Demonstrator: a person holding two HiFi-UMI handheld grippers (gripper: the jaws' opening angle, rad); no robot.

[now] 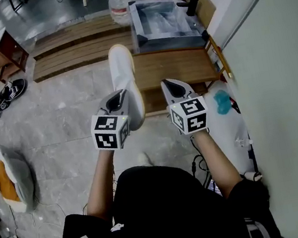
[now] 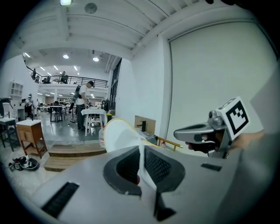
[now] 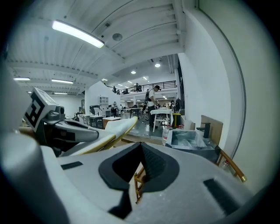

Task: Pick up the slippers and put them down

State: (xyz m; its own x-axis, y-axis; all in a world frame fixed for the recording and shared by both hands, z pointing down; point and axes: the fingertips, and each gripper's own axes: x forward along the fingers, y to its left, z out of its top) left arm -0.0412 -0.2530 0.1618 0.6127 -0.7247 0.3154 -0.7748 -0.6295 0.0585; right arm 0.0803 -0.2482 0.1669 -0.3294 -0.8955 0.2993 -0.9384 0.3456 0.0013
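Note:
A white slipper (image 1: 124,80) with a yellowish rim is held up in the air, its toe pointing away from me. My left gripper (image 1: 118,99) is shut on its thin edge. In the left gripper view the slipper (image 2: 119,133) rises from between the closed jaws. My right gripper (image 1: 175,87) is beside it on the right, at the same height, with its jaws together and nothing between them. The slipper (image 3: 113,128) and the left gripper (image 3: 65,130) appear at the left of the right gripper view. A small white object (image 1: 144,158), partly hidden, lies on the floor below my arms.
A low wooden table (image 1: 177,66) stands straight ahead with a grey box (image 1: 166,21) behind it. Water jugs (image 1: 119,4) and wooden platforms (image 1: 68,51) lie further back. A white wall (image 1: 281,92) is close on the right. Shoes (image 1: 10,92) and a bag (image 1: 11,178) are on the floor at left.

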